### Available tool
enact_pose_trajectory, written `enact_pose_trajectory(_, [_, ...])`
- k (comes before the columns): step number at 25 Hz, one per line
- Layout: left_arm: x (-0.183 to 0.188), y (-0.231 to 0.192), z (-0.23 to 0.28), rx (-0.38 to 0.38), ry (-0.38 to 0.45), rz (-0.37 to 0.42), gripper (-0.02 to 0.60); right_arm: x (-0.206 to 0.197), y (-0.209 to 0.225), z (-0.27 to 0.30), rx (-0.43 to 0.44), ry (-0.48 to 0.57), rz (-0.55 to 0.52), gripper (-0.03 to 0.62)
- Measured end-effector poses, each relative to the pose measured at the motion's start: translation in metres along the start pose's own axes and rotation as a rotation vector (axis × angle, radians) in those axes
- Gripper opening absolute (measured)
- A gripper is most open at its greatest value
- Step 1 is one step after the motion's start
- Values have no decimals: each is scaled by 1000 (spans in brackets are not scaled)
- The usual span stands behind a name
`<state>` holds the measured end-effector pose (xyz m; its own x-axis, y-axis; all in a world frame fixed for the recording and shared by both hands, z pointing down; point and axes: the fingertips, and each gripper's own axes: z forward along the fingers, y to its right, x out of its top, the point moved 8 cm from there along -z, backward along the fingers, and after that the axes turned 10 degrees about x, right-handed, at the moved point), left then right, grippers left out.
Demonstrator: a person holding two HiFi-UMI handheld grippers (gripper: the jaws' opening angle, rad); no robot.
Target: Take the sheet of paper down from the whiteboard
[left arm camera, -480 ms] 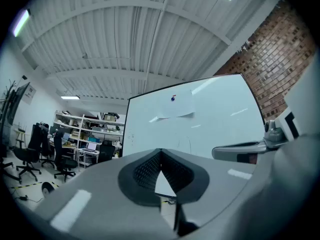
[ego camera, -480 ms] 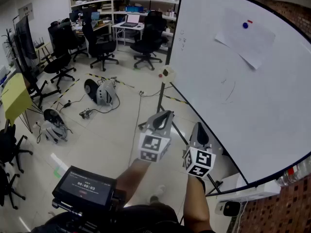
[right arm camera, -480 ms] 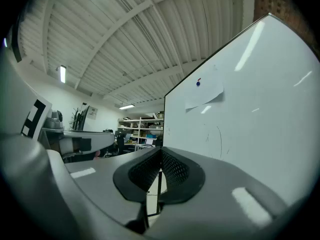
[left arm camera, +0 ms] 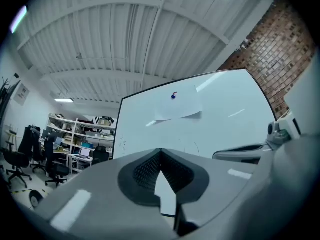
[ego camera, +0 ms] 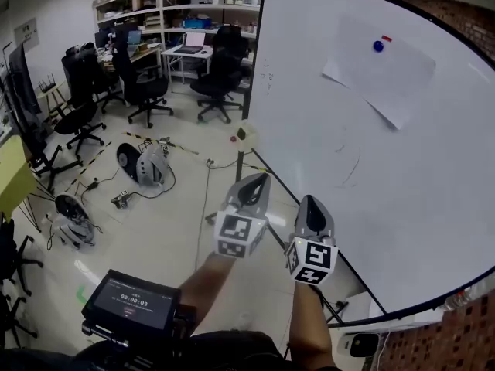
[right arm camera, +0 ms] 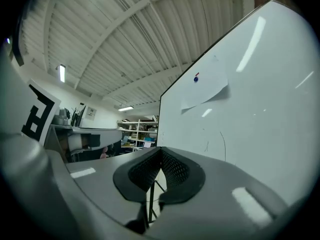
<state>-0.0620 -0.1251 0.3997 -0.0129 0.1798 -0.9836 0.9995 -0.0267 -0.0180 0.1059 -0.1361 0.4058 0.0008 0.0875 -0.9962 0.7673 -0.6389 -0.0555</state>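
Note:
A white sheet of paper (ego camera: 380, 69) hangs high on the whiteboard (ego camera: 402, 184), pinned by a blue magnet (ego camera: 378, 45) with a small red magnet (ego camera: 387, 39) beside it. The sheet's lower corner curls off the board. The same paper (left arm camera: 178, 105) shows in the left gripper view, and the paper (right arm camera: 206, 88) in the right gripper view. My left gripper (ego camera: 255, 185) and right gripper (ego camera: 312, 207) are held side by side well below the paper, both shut with nothing between the jaws. The left gripper (left arm camera: 160, 154) and right gripper (right arm camera: 161, 153) point toward the board.
The whiteboard stands on a metal stand (ego camera: 246, 149) with legs on the floor. Office chairs (ego camera: 141, 83), desks with a laptop (ego camera: 192, 41), shelves and wheeled devices (ego camera: 143, 163) on the floor fill the room's left. A screen unit (ego camera: 133, 301) hangs at my chest. A brick wall (ego camera: 456, 14) lies behind the board.
The view has shifted left and slightly down, so the whiteboard and paper sit a little further left in frame. Both grippers stay shut and close together.

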Motion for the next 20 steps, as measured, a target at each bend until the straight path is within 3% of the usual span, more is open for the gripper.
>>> enact_pose_trajectory(5, [17,28,44,-46,38,32,2,12,44,14,-23,41,10,13])
enact_pose_trajectory(12, [64,59,101,-127,159,70,2,40,94,23,-72,113,22,14])
enact_pose_trajectory(20, [114,78,174,-273,329,74,2,69,133,34,-169,203,18,14])
